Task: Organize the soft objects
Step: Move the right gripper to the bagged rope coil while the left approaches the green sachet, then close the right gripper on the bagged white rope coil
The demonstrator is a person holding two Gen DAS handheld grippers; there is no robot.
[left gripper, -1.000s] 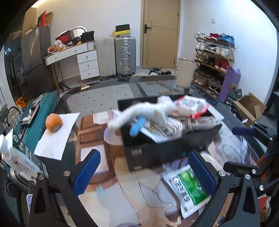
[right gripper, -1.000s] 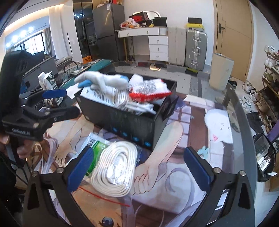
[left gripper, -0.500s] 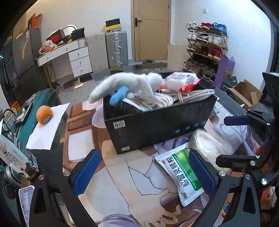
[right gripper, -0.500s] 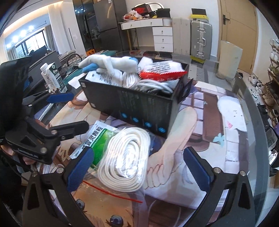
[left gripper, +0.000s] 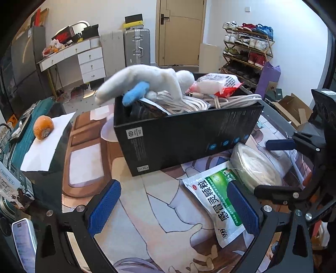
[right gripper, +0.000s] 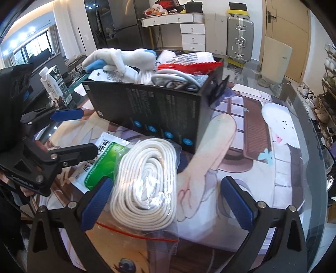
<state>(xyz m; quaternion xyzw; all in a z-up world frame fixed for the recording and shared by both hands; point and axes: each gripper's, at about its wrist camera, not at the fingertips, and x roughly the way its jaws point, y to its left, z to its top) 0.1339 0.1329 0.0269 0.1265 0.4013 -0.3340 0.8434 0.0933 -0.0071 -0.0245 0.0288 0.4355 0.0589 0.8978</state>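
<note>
on the printed table mat [right gripper: 247, 159], a black cardboard box [left gripper: 189, 134] stands packed with a white plush toy with blue limbs [left gripper: 147, 82], a red-and-white packet [left gripper: 218, 83] and coiled white cables [left gripper: 201, 103]. just before it lie a green-and-white sachet [left gripper: 218, 201] and a bagged coil of white cord [right gripper: 147, 182], touching. left gripper [left gripper: 174, 210] wide open, holding nothing. right gripper [right gripper: 166, 203] wide open, straddling the cord, not gripping it.

White walls [left gripper: 184, 8] and a tan door [left gripper: 180, 31] close the room. A white desk [left gripper: 84, 56] stands beside silver suitcases [left gripper: 136, 46]; a shoe rack [left gripper: 247, 46] lines the right wall, and windows [right gripper: 27, 52] glow at left.
</note>
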